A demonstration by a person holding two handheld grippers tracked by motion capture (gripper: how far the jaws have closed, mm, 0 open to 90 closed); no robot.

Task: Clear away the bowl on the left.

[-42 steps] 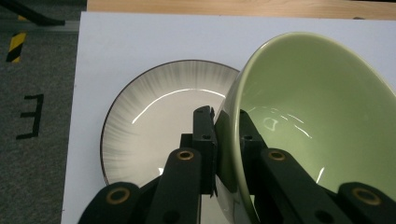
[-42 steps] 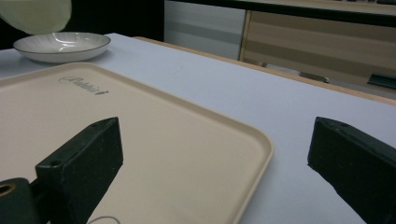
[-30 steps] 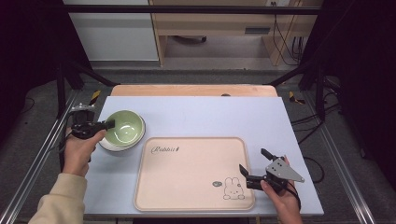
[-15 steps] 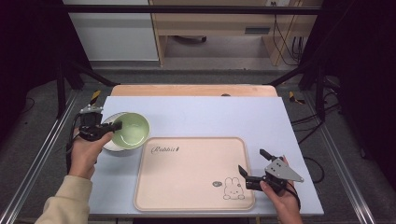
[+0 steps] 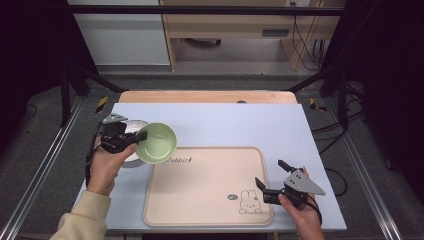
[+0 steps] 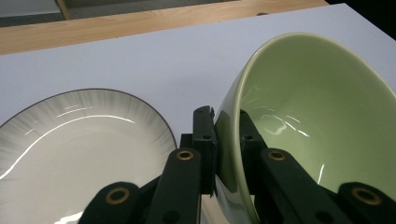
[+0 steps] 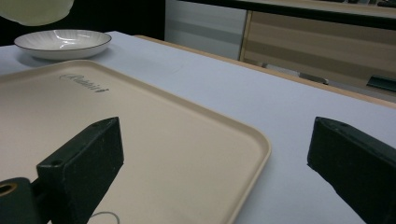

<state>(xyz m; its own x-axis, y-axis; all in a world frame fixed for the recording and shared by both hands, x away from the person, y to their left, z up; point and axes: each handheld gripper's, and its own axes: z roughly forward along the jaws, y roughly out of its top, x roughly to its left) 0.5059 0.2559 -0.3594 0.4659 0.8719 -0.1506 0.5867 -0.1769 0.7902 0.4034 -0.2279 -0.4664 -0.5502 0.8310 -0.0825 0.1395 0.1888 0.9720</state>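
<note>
At the left side of the table, my left hand-held gripper point(image 5: 141, 136) is clamped on the rim of the green bowl point(image 5: 157, 143), one jaw outside the wall and one inside, as the left gripper view makes plain. The bowl point(image 6: 317, 126) is tilted, its open side turned away from my hand, and it hangs above the table's point(image 5: 220, 120) pale blue top, its far edge just over the near-left corner of the beige tray point(image 5: 205, 187). Right beside my jaws, on the side away from the bowl, sits the white plate point(image 6: 70, 154) with its dark rim, flat on the table; from above, the white plate point(image 5: 131, 131) peeks out behind the bowl and my gripper.

Over on the right, my right hand-held gripper point(image 5: 271, 174) hangs with jaws spread wide, nothing between them, at the tray's right edge near the printed rabbit point(image 5: 247, 202). Its view looks across the tray point(image 7: 140, 135) toward the distant plate point(image 7: 63, 43).
</note>
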